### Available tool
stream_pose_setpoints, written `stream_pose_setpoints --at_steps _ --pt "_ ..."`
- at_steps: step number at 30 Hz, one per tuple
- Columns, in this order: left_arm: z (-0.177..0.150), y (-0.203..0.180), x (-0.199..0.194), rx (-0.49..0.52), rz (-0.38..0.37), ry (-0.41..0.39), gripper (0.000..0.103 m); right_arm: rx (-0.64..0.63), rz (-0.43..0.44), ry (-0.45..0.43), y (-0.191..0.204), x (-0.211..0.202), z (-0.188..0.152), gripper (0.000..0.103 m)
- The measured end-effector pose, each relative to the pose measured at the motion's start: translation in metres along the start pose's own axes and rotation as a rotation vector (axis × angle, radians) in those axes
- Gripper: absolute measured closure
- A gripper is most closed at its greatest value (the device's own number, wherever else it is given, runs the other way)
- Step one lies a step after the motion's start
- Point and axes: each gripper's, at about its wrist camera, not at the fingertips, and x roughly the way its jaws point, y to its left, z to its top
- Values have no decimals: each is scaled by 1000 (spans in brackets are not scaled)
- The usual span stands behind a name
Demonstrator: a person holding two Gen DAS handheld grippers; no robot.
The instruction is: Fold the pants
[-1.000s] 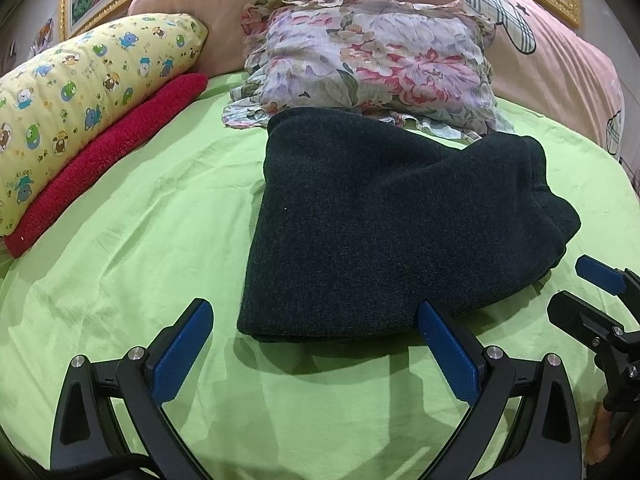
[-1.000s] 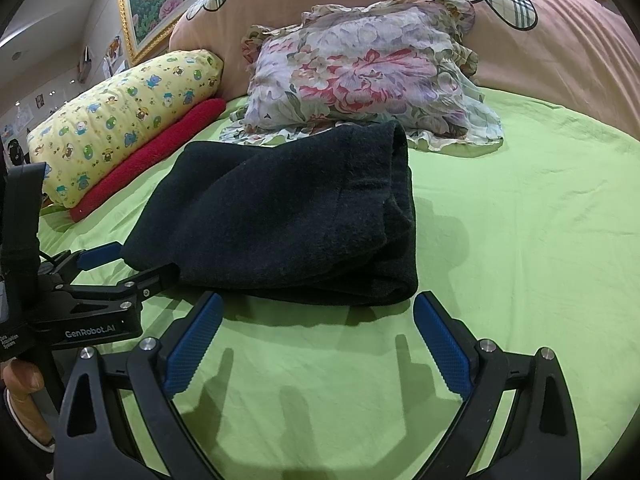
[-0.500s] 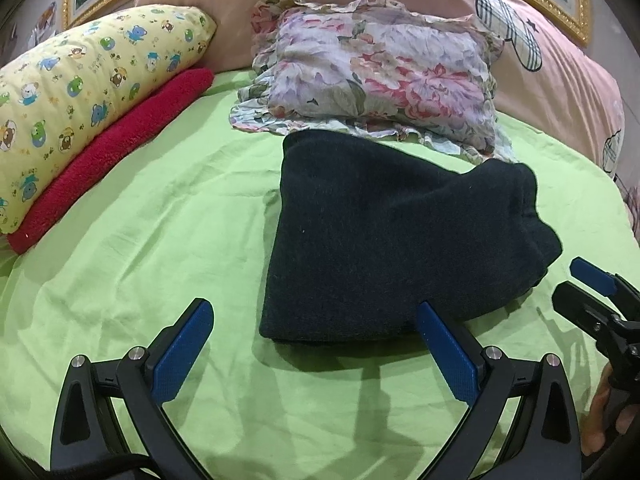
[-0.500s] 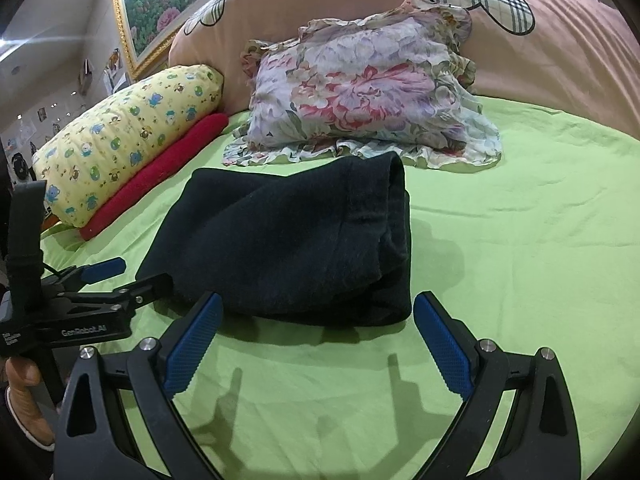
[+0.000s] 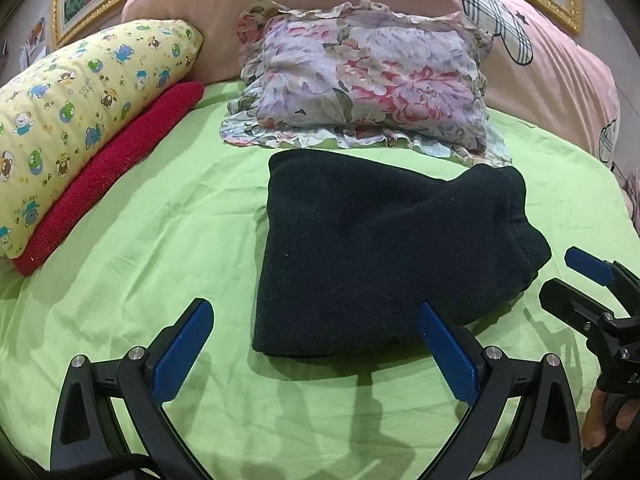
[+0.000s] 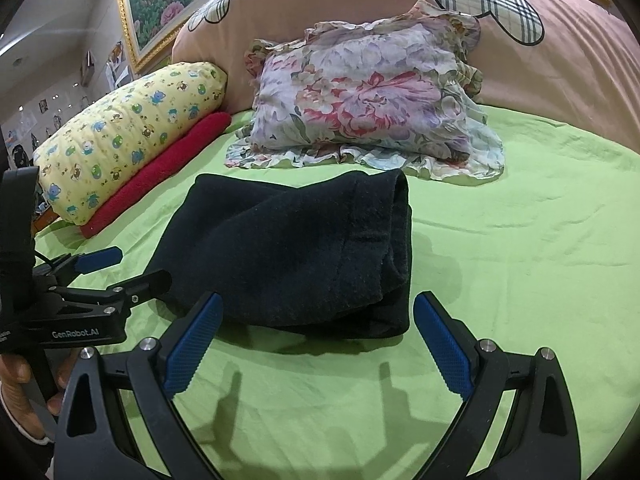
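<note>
The dark pants (image 5: 376, 256) lie folded into a compact bundle on the green bedsheet (image 5: 168, 224), just in front of the floral pillow. In the right wrist view the same pants (image 6: 296, 252) show stacked layers at their right edge. My left gripper (image 5: 316, 316) is open, hovering just short of the bundle's near edge with nothing between its blue pads. My right gripper (image 6: 316, 312) is open too, a little back from the bundle's near right corner. Each gripper shows in the other's view: the right gripper (image 5: 576, 280) at the right edge, the left gripper (image 6: 120, 268) at the left edge.
A floral pillow (image 5: 368, 80) sits behind the pants against a pink quilt (image 5: 552, 64). A yellow cartoon-print pillow (image 5: 80, 108) and a red towel roll (image 5: 116, 172) line the left side. A hand (image 6: 16, 380) holds the left gripper's handle. Green sheet stretches to the right.
Both grippers have drawn back and risen slightly from the pants, which now sit farther off in both views. The bundle itself has not changed shape.
</note>
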Motion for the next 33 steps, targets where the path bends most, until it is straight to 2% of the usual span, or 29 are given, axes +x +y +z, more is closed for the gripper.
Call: stream_pose_setpoints --at_steps 33 --pt "4 0 12 -16 -18 58 1 23 9 8 2 3 3 7"
